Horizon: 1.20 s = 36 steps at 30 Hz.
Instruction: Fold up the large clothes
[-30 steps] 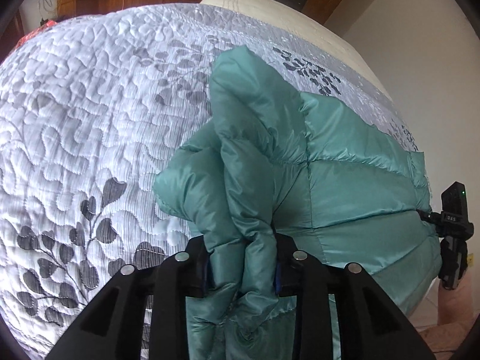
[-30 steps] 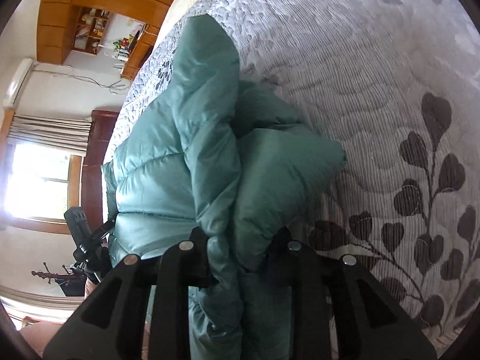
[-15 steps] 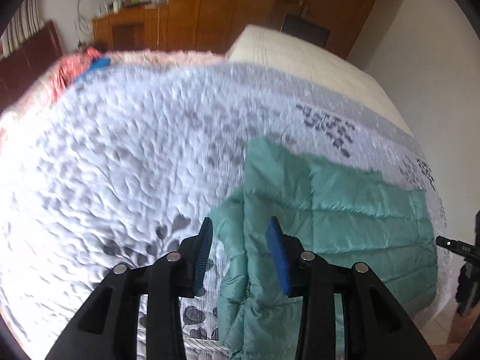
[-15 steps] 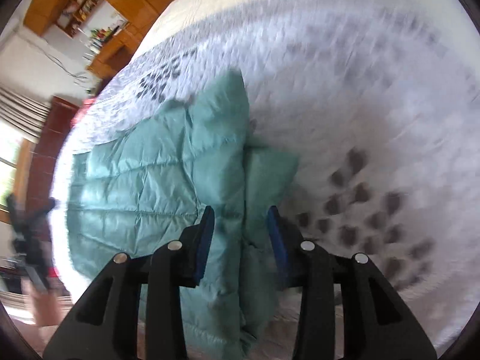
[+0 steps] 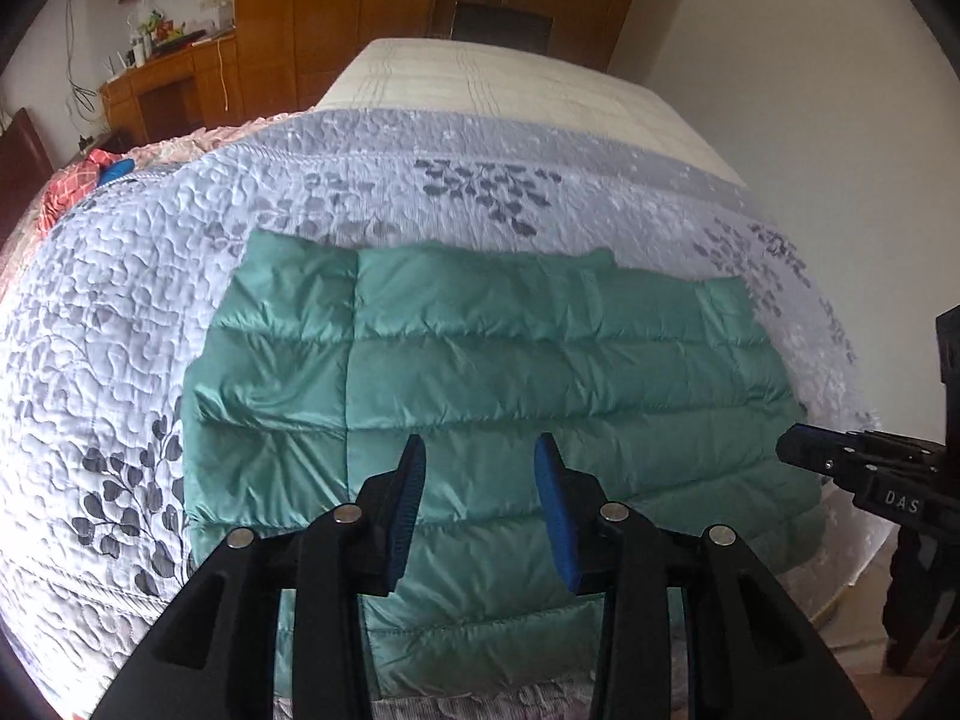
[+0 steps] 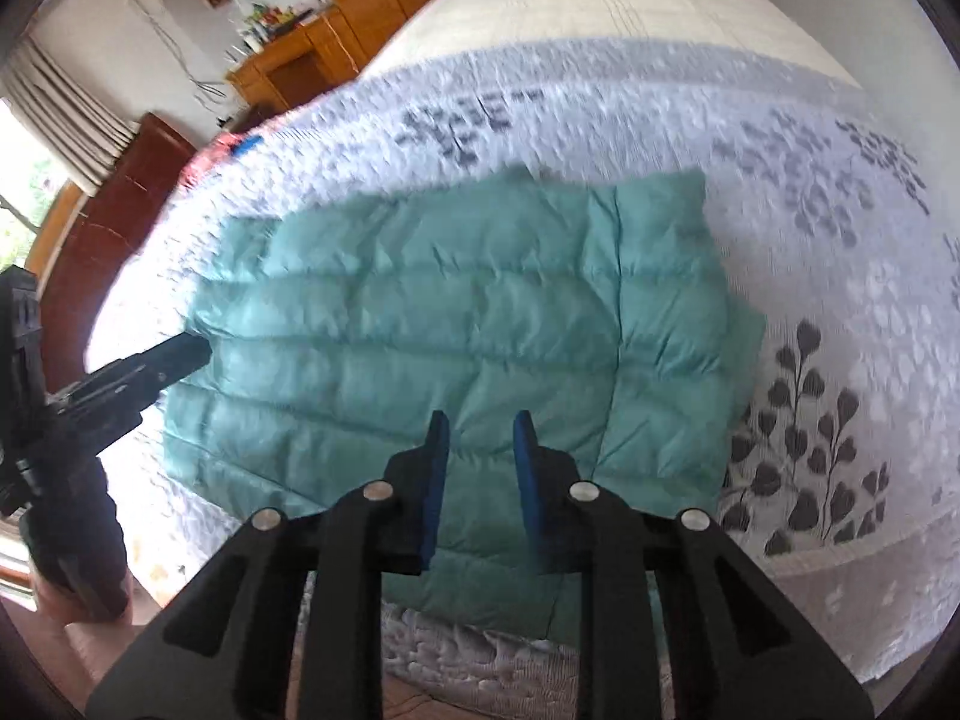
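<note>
A teal quilted puffer jacket (image 5: 510,348) lies flat on the bed, folded into a rough rectangle with its sides turned in. In the left wrist view my left gripper (image 5: 478,456) hovers above the jacket's near half, open, with nothing between its blue pads. In the right wrist view the jacket (image 6: 450,312) is blurred by motion. My right gripper (image 6: 481,426) hangs over its near edge; its jaws are closing on empty air. Each gripper shows in the other's view: the right gripper (image 5: 798,453) by the jacket's right edge, the left gripper (image 6: 192,351) by its left edge.
A white quilt with grey leaf print (image 5: 150,300) covers the bed, and bare cream mattress (image 5: 510,90) shows beyond it. Red and pink clothes (image 5: 72,186) lie at the far left. A wooden desk (image 5: 180,78) and cabinets stand behind; a white wall (image 5: 810,90) runs on the right.
A second ago both grippers were shut on bunched jacket fabric. They let go and rose back from the bed, and the jacket now lies flat on the quilt.
</note>
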Motion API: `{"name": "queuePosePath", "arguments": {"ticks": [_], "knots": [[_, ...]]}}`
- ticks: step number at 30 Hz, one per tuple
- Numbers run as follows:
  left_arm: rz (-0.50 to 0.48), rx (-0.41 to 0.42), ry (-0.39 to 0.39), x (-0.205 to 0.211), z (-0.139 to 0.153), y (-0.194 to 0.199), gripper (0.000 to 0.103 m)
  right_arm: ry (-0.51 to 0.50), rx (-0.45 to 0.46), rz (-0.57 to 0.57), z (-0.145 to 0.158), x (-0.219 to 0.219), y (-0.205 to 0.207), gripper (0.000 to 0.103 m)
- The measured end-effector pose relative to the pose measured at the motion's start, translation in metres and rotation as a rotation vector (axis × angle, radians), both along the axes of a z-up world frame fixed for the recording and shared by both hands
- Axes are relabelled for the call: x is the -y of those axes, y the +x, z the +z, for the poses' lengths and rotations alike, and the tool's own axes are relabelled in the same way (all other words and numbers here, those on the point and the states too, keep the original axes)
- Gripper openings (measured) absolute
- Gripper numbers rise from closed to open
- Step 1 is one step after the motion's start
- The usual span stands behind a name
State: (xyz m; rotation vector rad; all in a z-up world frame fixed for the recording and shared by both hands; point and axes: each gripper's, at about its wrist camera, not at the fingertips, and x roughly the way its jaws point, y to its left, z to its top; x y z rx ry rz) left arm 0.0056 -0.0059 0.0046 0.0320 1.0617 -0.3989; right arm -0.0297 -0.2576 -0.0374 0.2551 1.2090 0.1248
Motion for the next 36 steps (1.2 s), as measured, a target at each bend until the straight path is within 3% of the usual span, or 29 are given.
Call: {"name": "queuePosePath", "arguments": {"ticks": [8, 13, 25, 30, 33, 36], "knots": [[-0.001, -0.089, 0.055, 0.005, -0.042, -0.006, 0.037, -0.009, -0.091, -0.021, -0.046, -0.003, 0.002, 0.018], [-0.009, -0.094, 0.086, 0.007, -0.055, -0.008, 0.037, -0.02, -0.113, -0.019, -0.06, -0.006, 0.005, 0.018], [-0.028, -0.148, 0.067, 0.004, -0.084, 0.001, 0.037, -0.006, -0.139, -0.006, -0.085, -0.004, 0.012, 0.017], [-0.027, -0.181, 0.053, -0.004, -0.069, 0.008, 0.036, 0.072, -0.123, -0.023, -0.066, 0.015, 0.012, 0.019], [0.002, -0.108, 0.045, -0.022, -0.036, 0.012, 0.039, 0.046, -0.051, -0.057, -0.033, 0.039, 0.004, 0.021], [0.057, -0.041, 0.071, -0.048, -0.008, 0.019, 0.051, 0.013, -0.011, -0.117, -0.009, 0.069, -0.001, 0.021]]}}
